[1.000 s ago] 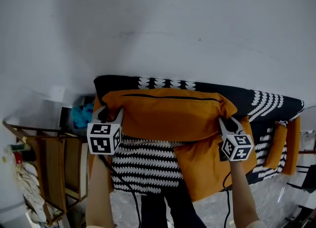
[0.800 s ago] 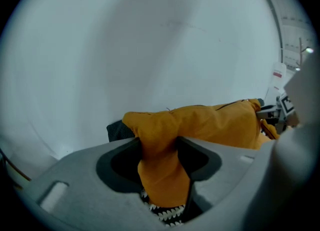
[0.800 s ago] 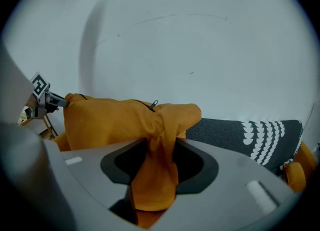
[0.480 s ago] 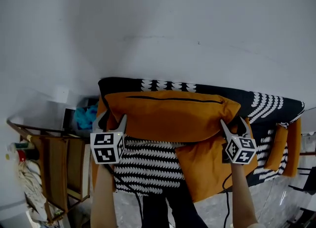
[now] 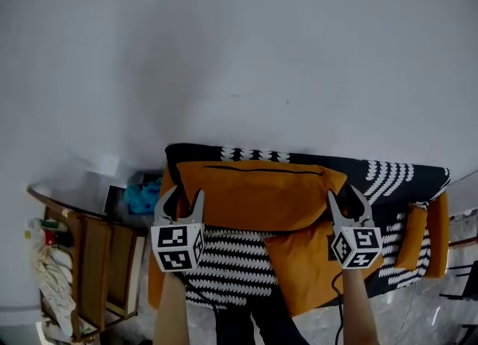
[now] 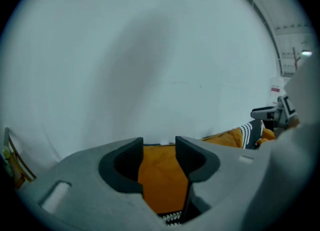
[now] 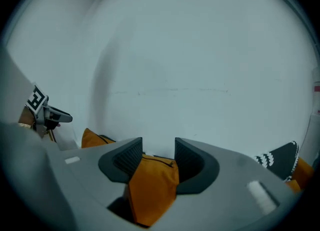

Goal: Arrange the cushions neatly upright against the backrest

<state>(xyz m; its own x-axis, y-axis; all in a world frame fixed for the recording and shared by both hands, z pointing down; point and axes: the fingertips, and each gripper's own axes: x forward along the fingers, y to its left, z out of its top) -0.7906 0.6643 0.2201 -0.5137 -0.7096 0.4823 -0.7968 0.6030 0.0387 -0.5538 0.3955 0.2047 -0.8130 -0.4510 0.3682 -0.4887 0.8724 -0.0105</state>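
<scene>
While the long orange cushion (image 5: 258, 194) leans upright against the sofa backrest (image 5: 388, 172), the left claw (image 5: 184, 193) and right claw (image 5: 346, 193) stand released. Both have just been narrowing, with 1 cushion end loose inside each.

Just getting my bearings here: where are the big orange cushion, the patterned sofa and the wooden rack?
big orange cushion (image 5: 261, 198), head view, middle of its front.
patterned sofa (image 5: 224, 254), head view, on its striped seat.
wooden rack (image 5: 93, 269), head view, on its side panel.
</scene>
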